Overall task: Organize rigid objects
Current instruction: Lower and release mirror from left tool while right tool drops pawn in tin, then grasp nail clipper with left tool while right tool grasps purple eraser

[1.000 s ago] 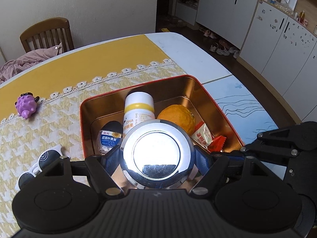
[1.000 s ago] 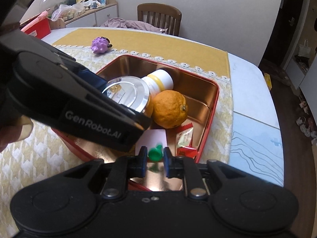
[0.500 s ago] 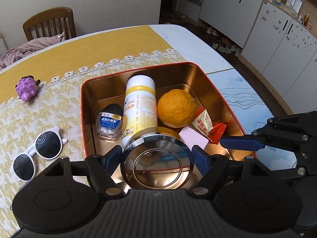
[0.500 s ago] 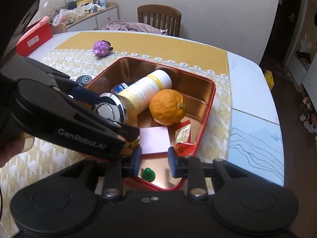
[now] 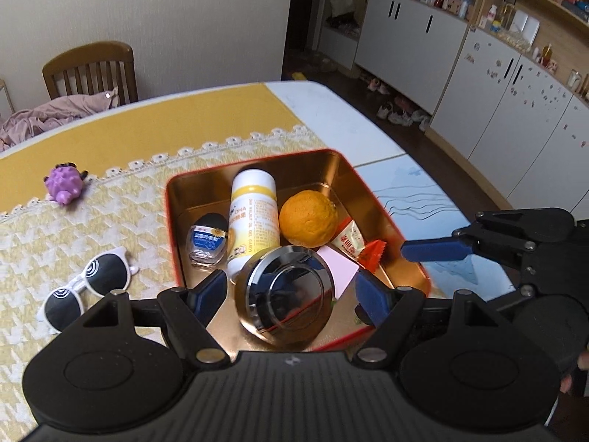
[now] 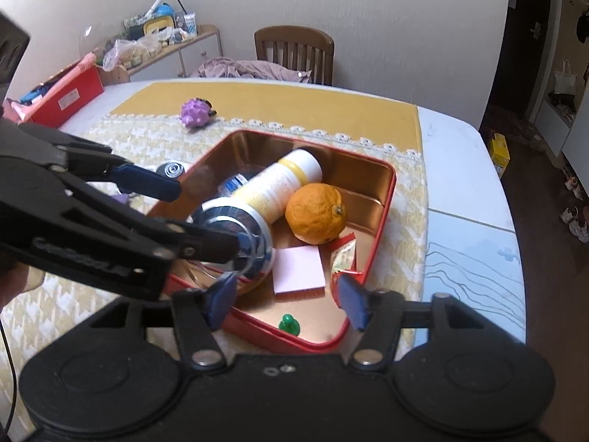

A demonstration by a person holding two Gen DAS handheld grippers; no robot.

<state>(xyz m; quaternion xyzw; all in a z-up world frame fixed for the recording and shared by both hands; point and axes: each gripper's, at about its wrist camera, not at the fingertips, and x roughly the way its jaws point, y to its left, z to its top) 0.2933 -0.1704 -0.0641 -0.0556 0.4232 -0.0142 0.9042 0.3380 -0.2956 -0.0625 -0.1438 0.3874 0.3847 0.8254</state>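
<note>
A red tin with a gold inside point(image 5: 173, 221) point(image 6: 383, 199) sits on the patterned cloth. It holds a white-and-yellow bottle point(image 5: 252, 221) point(image 6: 274, 188), an orange point(image 5: 308, 218) point(image 6: 316, 213), a small blue-label bottle point(image 5: 207, 242), a pink pad point(image 6: 299, 268), snack packets point(image 5: 359, 245) point(image 6: 344, 258), a green pin point(image 6: 289, 324) and a round chrome-topped object point(image 5: 289, 291) point(image 6: 235, 237). My left gripper point(image 5: 291, 293) is open, its pads apart on either side of the chrome object lying in the tin. My right gripper point(image 6: 287, 294) is open and empty above the tin's near corner.
White sunglasses point(image 5: 83, 289) lie left of the tin. A purple toy point(image 5: 64, 184) point(image 6: 195, 112) sits near the lace edge. A wooden chair point(image 6: 294, 51) with cloth stands behind the table. A red box point(image 6: 55, 95) is far left. White cabinets point(image 5: 478, 84) line the right.
My left gripper lowered the chrome-topped object into the tin and opened, letting it go. My right gripper released the green pin into the tin, opened wide and drew back.
</note>
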